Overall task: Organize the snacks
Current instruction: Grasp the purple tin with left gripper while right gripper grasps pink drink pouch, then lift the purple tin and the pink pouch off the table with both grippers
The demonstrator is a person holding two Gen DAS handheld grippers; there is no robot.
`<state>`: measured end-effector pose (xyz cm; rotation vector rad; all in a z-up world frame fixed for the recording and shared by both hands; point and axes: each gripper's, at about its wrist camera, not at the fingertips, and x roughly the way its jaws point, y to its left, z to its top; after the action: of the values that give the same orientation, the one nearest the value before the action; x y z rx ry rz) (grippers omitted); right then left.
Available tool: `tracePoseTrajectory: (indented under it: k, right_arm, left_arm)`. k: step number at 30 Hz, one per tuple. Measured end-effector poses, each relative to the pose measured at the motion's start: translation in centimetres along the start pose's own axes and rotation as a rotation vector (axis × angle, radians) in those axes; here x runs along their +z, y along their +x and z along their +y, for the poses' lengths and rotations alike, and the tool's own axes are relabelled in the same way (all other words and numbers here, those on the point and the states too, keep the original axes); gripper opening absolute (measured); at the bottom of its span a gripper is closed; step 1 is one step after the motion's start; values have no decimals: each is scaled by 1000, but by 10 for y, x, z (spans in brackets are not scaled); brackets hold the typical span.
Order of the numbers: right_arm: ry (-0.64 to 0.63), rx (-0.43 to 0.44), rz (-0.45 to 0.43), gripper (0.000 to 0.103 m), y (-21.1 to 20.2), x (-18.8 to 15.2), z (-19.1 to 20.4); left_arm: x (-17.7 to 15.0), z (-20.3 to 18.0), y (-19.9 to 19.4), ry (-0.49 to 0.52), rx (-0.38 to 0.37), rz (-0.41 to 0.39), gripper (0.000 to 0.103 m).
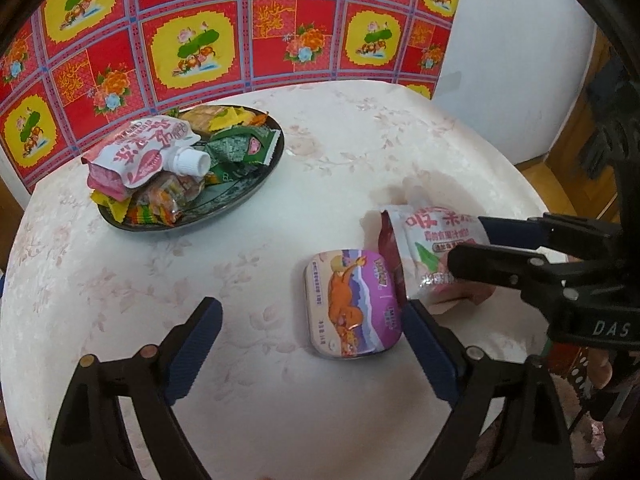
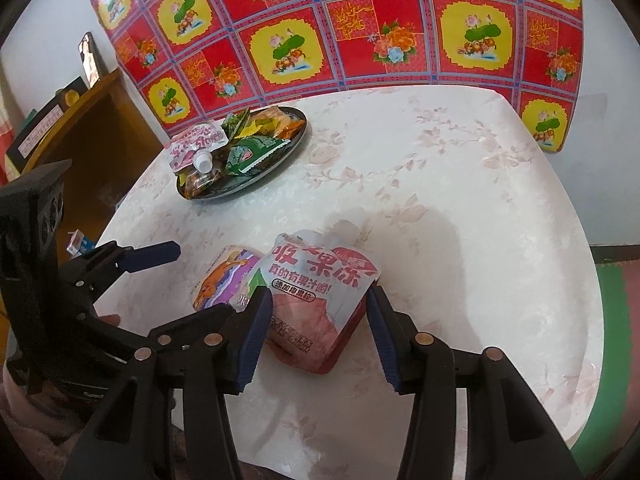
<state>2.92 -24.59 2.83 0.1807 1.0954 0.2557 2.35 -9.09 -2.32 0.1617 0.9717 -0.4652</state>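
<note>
Fingers of the right gripper [image 2: 316, 334] sit on either side of the white-and-pink jelly pouch [image 2: 316, 300], blue pads close against its flanks. Whether they already press the soft pack or only frame it cannot be told; the right wrist view shows a sliver of space on the right side, so I judge the grip as closing rather than firm. The pouch lies on the table [image 2: 460, 220] with its printed face up and its far end leaning over the purple tin [image 2: 224, 276], which explains the sideways approach: a squeeze across the narrow body takes the pouch without catching the tin beneath its edge.

Seen from the left wrist view, the left gripper [image 1: 310, 326] has its fingers wide apart and holds nothing. The tin [image 1: 354, 304] lies flat just inside the right-hand finger, touching or nearly touching it, and that spread looks wide enough to take the tin once the pouch is off it.

At the far side of the table, against the red flowered cloth [image 1: 240, 32], a dark oval tray [image 1: 276, 152] already carries a heap of snacks: another spouted pouch [image 1: 148, 152], green packets [image 1: 240, 148] and yellow wrappers. That heap is the likely place for these two loose items, both still well apart from it.
</note>
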Motion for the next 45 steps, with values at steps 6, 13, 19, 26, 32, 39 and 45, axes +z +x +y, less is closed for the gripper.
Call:
tracePoseTrajectory:
  k: [6, 13, 19, 26, 32, 39, 45]
  right_arm:
    - [14, 11, 2, 51, 1, 0, -3]
    - [13, -10, 1, 51, 0, 0, -5]
    - [18, -11, 0, 51, 1, -1, -6]
    - [10, -19, -2, 51, 1, -1, -6]
    - [10, -19, -2, 51, 1, -1, -6]
    - [11, -11, -1, 51, 1, -1, -6]
    - [10, -11, -3, 51, 1, -1, -6]
  left_arm:
    - [-1, 3, 1, -16, -41, -1, 87]
    - [-2, 11, -3, -44, -67, -8, 71]
    - [-2, 10, -5, -31, -62, -13, 68]
    - [6, 2, 2, -1, -62, -19, 68]
    - [3, 3, 0, -3, -67, -30, 65]
    - [1, 6, 1, -32, -75, -15, 70]
    - [-1, 4, 1, -15, -50, -15, 52]
